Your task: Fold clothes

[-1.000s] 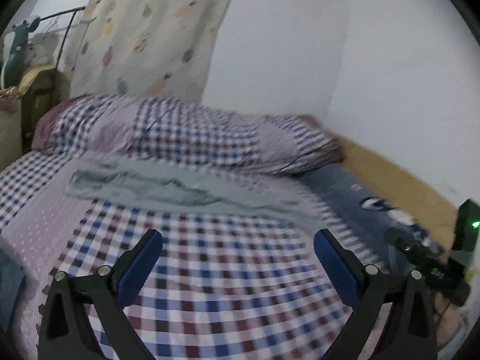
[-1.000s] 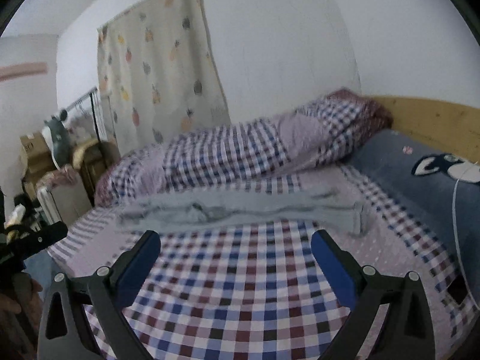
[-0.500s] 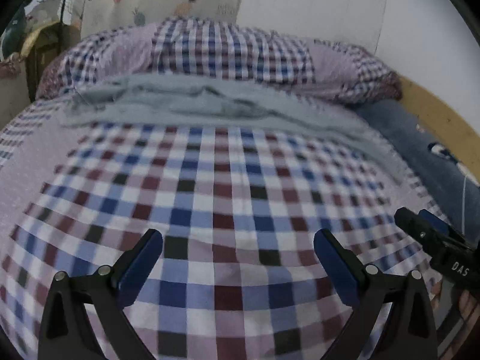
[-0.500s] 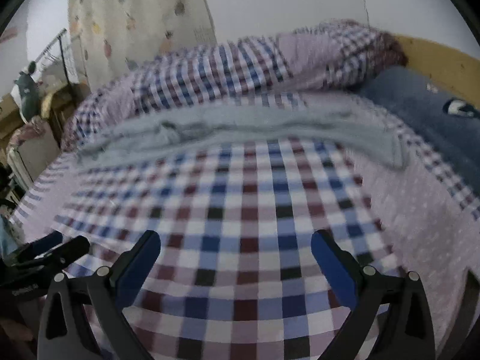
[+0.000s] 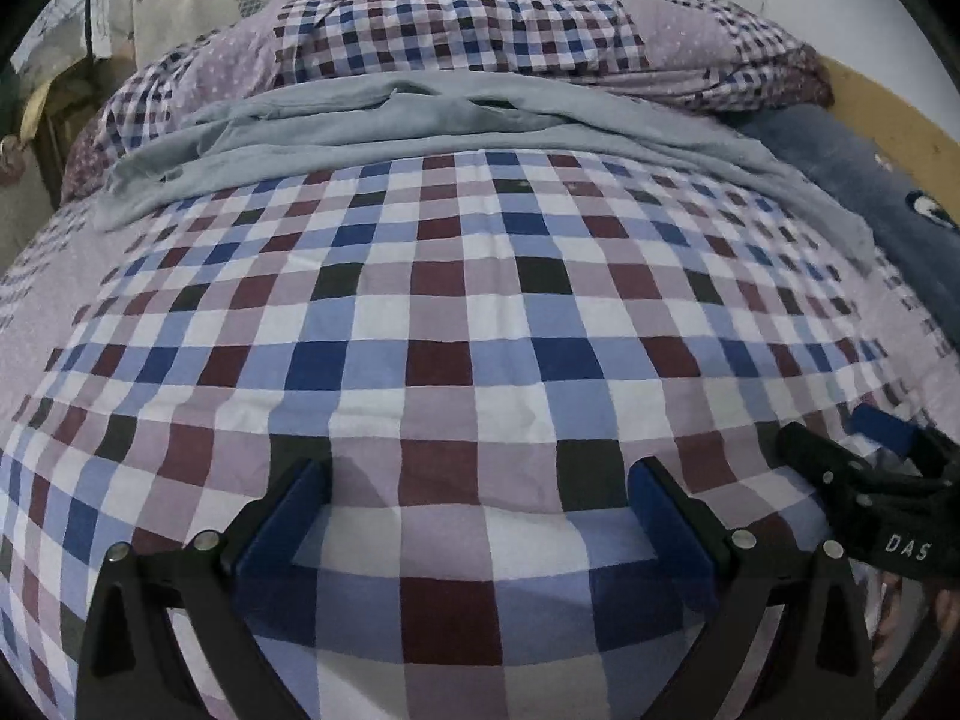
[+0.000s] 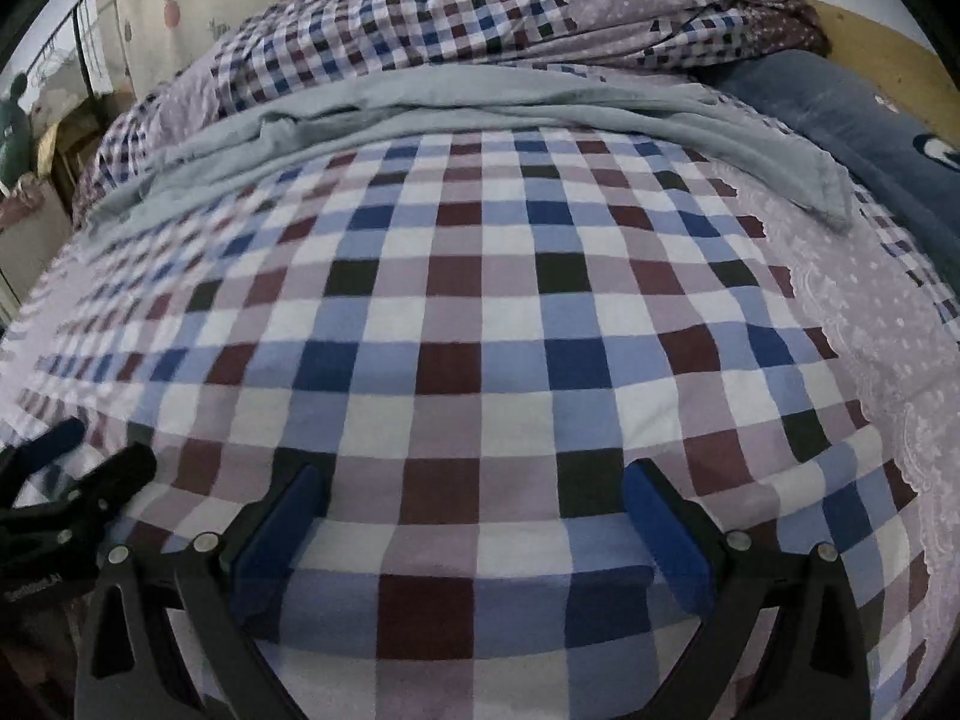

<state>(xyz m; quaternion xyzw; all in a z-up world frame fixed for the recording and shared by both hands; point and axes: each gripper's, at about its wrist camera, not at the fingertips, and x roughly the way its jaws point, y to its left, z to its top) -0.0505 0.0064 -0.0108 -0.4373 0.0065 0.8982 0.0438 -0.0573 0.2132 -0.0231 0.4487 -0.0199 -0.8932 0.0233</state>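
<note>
Both grippers spread wide and empty, low over the checked bed cover.

The left gripper (image 5: 477,501) and right gripper (image 6: 474,501) hold nothing above the checked cover (image 5: 456,312). Farther off, the grey garment (image 6: 480,102) lies stretched across the bed, its far edge tucked against the rolled quilt (image 6: 492,12); a blue pillow (image 6: 840,102) is cut off at right.
</note>
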